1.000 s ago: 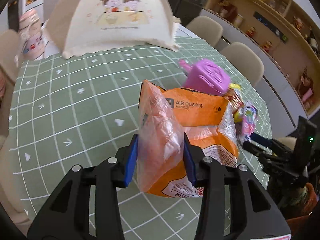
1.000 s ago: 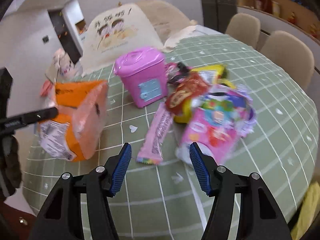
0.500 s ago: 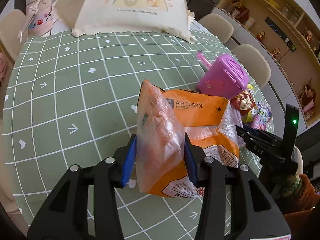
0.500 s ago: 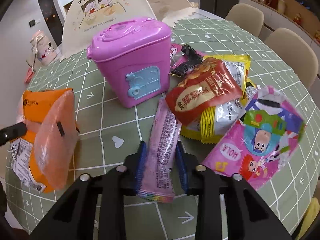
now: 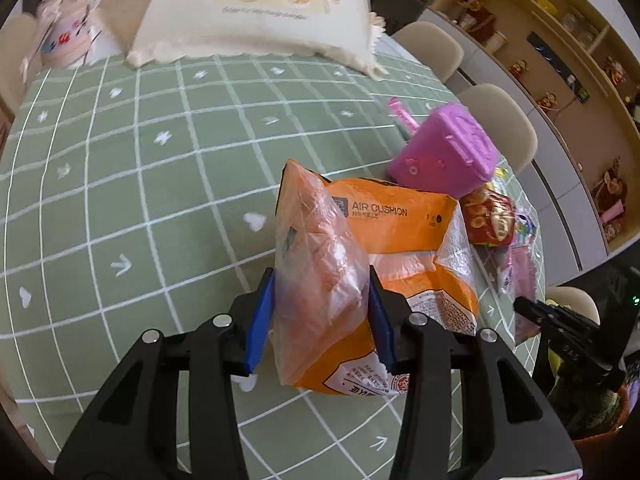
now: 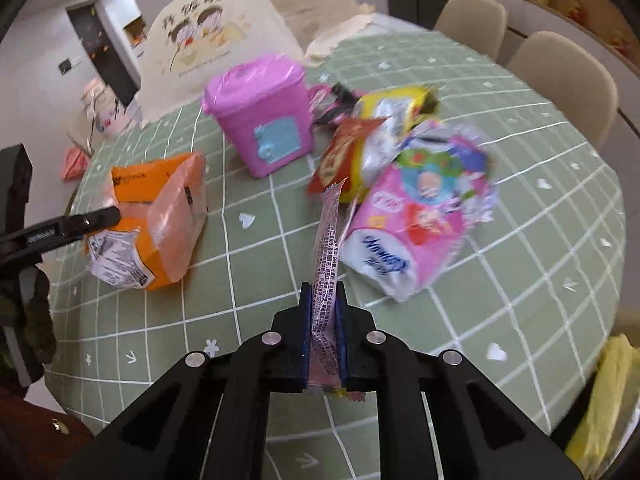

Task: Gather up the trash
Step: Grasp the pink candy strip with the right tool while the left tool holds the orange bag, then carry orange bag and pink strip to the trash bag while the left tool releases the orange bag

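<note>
My left gripper (image 5: 320, 316) is shut on an orange "AIR CUSHION" bag (image 5: 376, 264), holding its clear end above the green checked tablecloth (image 5: 160, 208). The bag also shows in the right wrist view (image 6: 156, 220). My right gripper (image 6: 323, 320) is shut on a thin pink wrapper (image 6: 327, 256) and holds it upright, lifted off the table. A small pink toy trash bin (image 6: 264, 116) with a blue door stands behind; it also shows in the left wrist view (image 5: 444, 152).
A pile of snack wrappers lies right of the bin: a red one (image 6: 340, 152), a yellow one (image 6: 396, 104), a pink cartoon pack (image 6: 420, 212). A cream food cover (image 5: 256, 4) stands at the back. Beige chairs (image 6: 560, 76) ring the table's far edge.
My right gripper has closed fully on the pink wrapper, lifted it off the table and pulled back. My left gripper still holds the orange bag and has shifted slightly forward.
</note>
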